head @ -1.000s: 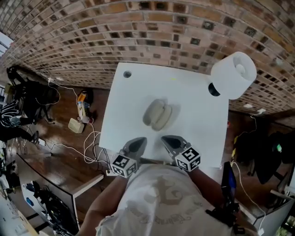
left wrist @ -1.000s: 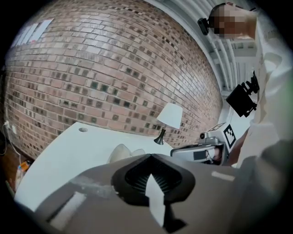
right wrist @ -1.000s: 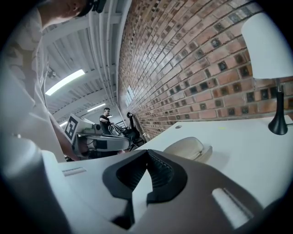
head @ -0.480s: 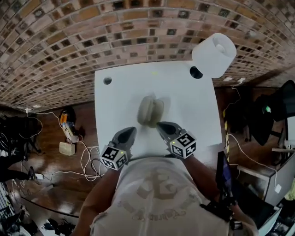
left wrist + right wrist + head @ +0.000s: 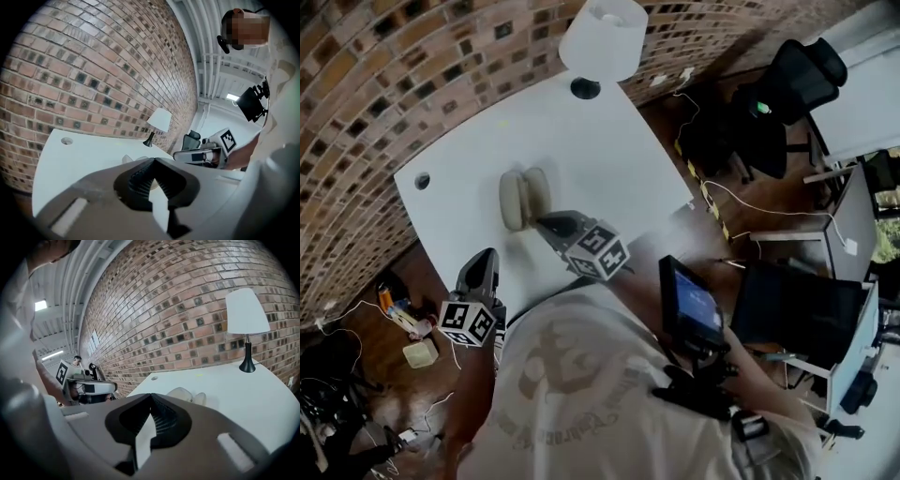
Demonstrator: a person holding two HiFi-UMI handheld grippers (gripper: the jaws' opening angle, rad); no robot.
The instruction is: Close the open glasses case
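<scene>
Behind the right hand-held gripper (image 5: 151, 394), pressed together, the glasses case (image 5: 181, 393) shows partly.

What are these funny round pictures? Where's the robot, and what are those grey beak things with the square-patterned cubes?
There is no robot here. A person stands at a white table and holds a grabbing tool in each hand. The head view comes from a camera on the person's head, looking down. The two gripper views come from little cameras riding on the tools, looking along their beaks. The patterned cubes are part of the tools. The left gripper and the right gripper both have their beaks shut, and neither holds anything. On the table lies a beige glasses case, open with its two halves side by side, just ahead of the right gripper. A lamp with a white shade stands at the far edge, near the brick wall.
</scene>
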